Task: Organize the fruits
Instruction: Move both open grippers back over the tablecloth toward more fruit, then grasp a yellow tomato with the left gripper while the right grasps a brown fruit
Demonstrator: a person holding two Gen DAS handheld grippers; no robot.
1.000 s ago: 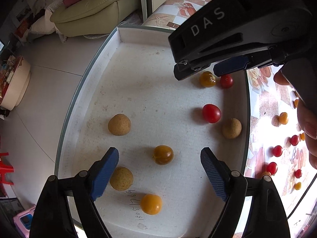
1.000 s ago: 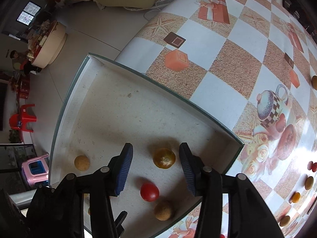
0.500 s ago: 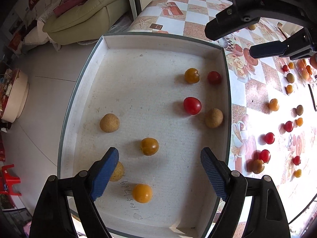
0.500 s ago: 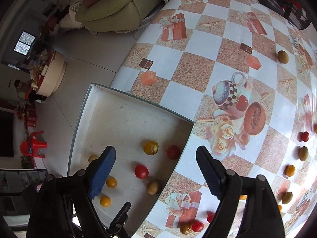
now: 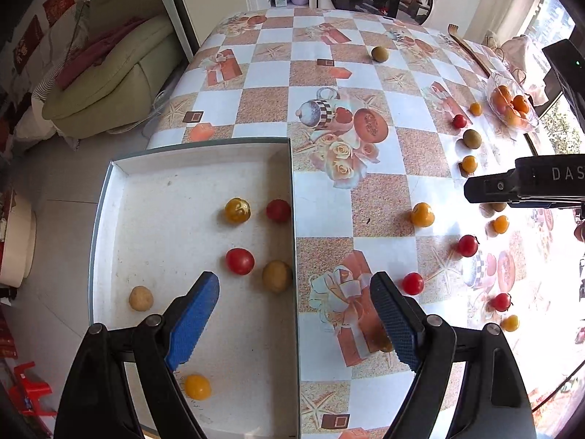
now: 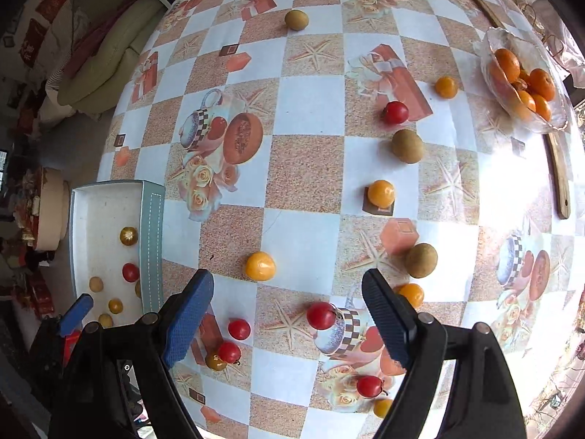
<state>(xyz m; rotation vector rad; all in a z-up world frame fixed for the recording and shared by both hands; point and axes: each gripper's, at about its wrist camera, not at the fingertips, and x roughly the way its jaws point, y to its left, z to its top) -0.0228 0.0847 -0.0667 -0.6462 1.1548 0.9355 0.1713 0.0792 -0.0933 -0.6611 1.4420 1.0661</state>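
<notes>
A white tray [image 5: 109, 219] at the table's left edge holds several small fruits, among them a red tomato [image 5: 240, 261], a yellow tomato [image 5: 237, 210] and a tan round fruit [image 5: 276, 276]. My left gripper [image 5: 294, 314] is open and empty, high over the tray's right wall. My right gripper [image 6: 287, 316] is open and empty above loose fruit on the table: a red tomato [image 6: 321, 315], an orange fruit [image 6: 260, 265] and a brown fruit [image 6: 421, 260]. The tray also shows in the right wrist view [image 6: 151, 234].
Several more tomatoes and brown fruits lie scattered over the patterned tablecloth [image 6: 310, 102]. A clear bowl of oranges [image 6: 523, 80] and a wooden stick [image 6: 557, 172] are at the far right. A green sofa [image 5: 106, 77] stands beyond the table's left edge.
Both grippers have lifted and pulled back from the tray. The right one released a yellow tomato in the tray, opened and swung right over the table. The left shifted right.
</notes>
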